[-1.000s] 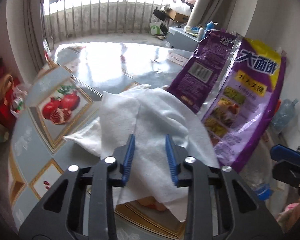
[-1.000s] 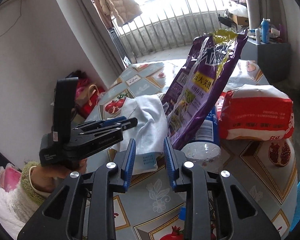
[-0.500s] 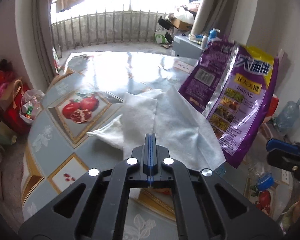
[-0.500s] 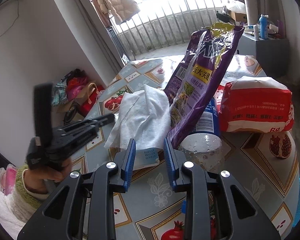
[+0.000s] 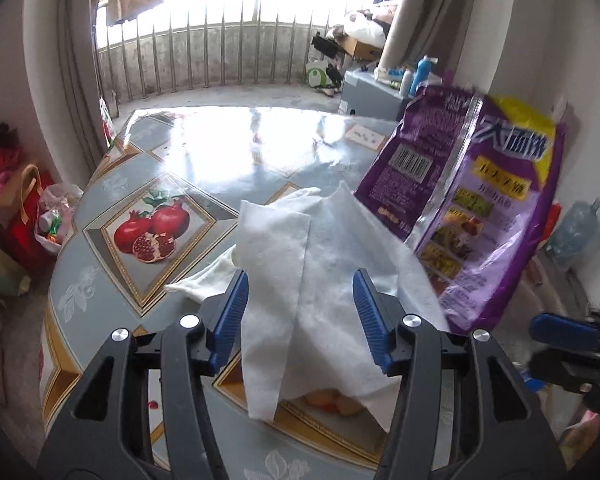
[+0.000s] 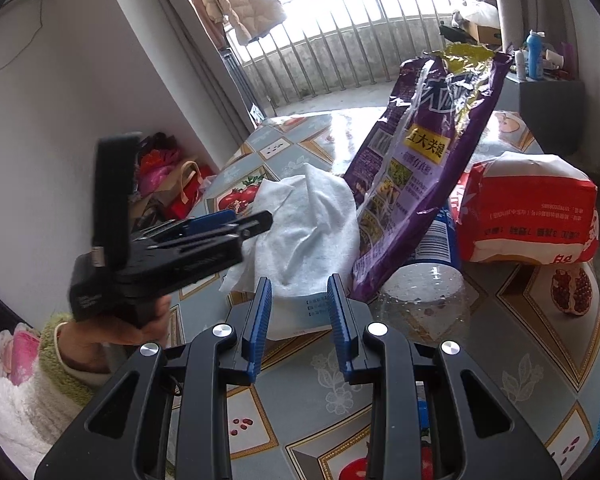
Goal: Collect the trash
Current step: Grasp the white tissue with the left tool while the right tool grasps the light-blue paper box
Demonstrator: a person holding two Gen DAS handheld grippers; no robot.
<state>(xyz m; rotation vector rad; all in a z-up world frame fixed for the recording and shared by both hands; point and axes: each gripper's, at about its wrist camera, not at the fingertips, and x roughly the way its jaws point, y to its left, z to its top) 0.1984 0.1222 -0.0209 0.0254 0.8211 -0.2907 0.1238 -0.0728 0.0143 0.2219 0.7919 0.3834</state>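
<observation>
Half a second ago the left gripper's (image 5: 300, 304) blue ribbed pads were pressed flat together; its jaws have just been opening and now stand spread, one pad on each side of the crumpled white paper towel (image 5: 320, 264), with no pad pressing on it. The towel's folds have hardly changed where they lie. The right gripper (image 6: 300, 312) has kept its place, jaws parted narrowly and empty.

The tall glossy purple and yellow snack bag (image 5: 480, 208) carries large white Chinese characters across a blue band near its top and a yellow label with black characters, of which 五大 can be read in the right wrist view; a barcode sits on its purple back panel. The red and white paper-wrapped pack (image 6: 528, 216) shows rows of small print upside down, too fine to read. A clear plastic bottle with a blue label (image 6: 424, 280) lies on its side under the bag's lower corner, its barcode showing.

The towel lies on the shiny tabletop with a grey-blue oilcloth printed with pomegranates in gold frames (image 5: 140, 248), just left of the leaning bag, draped over something pale orange that I cannot make out. It is soft and quilted in texture, with a long folded strip hanging toward the camera.
</observation>
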